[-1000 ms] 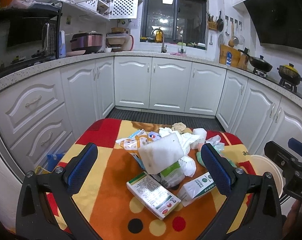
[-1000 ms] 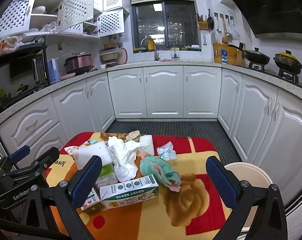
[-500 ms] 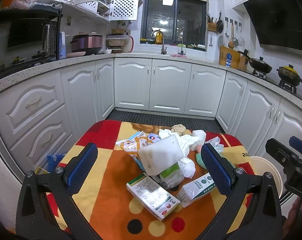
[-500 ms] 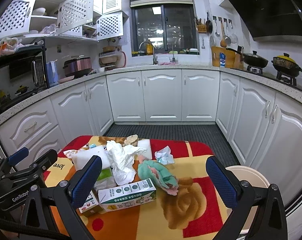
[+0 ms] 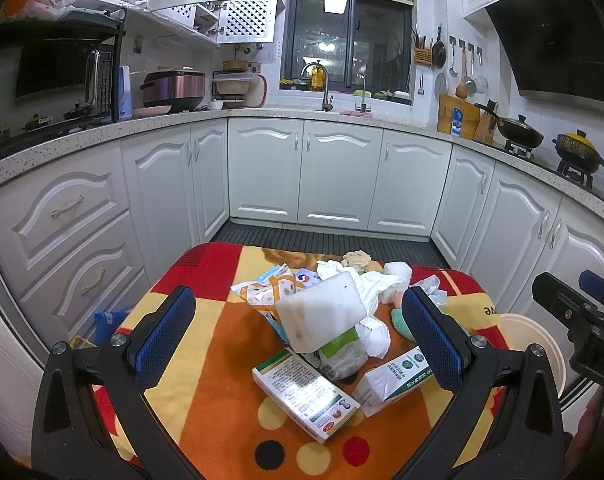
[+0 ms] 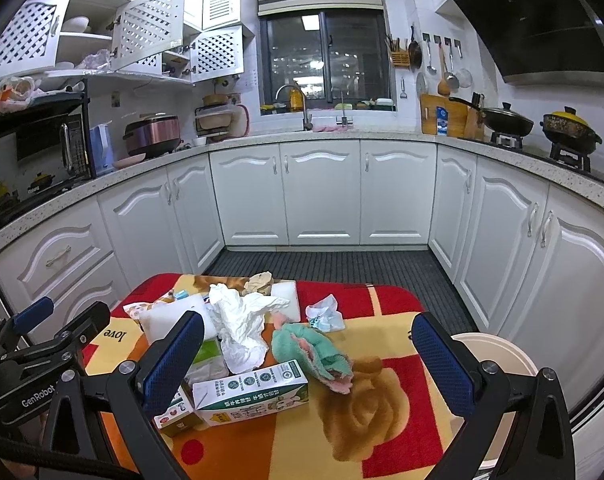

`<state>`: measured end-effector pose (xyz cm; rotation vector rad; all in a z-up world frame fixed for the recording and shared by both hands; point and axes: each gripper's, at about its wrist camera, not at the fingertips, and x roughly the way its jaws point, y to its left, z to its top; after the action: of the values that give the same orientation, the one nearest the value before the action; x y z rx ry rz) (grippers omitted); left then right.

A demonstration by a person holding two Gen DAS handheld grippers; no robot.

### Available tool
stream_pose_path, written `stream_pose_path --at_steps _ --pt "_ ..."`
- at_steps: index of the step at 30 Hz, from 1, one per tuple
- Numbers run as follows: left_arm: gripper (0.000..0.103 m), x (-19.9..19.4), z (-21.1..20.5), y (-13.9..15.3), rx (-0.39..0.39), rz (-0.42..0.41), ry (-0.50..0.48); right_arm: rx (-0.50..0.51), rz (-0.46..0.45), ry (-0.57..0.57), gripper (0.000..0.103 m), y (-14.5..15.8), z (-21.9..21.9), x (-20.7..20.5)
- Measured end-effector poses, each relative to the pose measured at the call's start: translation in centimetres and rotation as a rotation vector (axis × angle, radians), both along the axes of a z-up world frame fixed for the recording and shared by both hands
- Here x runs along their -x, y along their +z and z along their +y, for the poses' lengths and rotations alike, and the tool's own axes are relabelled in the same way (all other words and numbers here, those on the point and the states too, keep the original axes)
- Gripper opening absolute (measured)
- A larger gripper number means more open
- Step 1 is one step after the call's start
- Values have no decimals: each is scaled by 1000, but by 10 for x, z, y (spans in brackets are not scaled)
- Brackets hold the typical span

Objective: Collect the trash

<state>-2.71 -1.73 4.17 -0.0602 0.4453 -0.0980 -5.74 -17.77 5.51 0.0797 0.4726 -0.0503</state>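
A pile of trash lies on a small table with a red, orange and yellow cloth [image 5: 206, 360]. It holds a white foam block [image 5: 320, 316], crumpled white paper [image 6: 242, 328], a green and white carton [image 6: 252, 396], a flat white box [image 5: 304, 394], a teal and pink cloth [image 6: 310, 350] and a printed wrapper [image 5: 266, 290]. My left gripper [image 5: 298, 344] is open and empty, above the near side of the pile. My right gripper [image 6: 308, 364] is open and empty, over the carton and cloth.
A cream round bin [image 6: 490, 350] stands on the floor right of the table [image 6: 382, 432]; it also shows in the left wrist view [image 5: 538, 356]. White kitchen cabinets [image 5: 338, 176] surround a dark ribbed floor mat [image 6: 334, 266]. A blue bag [image 5: 104, 320] lies on the floor to the left.
Both grippers have drawn back and up slightly, so the pile sits a little lower and farther in both views. Nothing on the table has moved.
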Motion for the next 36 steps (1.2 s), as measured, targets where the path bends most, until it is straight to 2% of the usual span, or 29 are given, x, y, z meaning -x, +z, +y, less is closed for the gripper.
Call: stream_pose_path --at_steps 23,36 --pt "103 -4 -4 -6 -1 28 -7 3 23 4 103 -3 0 -3" --pt "103 -8 0 -23 -19 71 15 9 58 1 103 -11 0 -8"
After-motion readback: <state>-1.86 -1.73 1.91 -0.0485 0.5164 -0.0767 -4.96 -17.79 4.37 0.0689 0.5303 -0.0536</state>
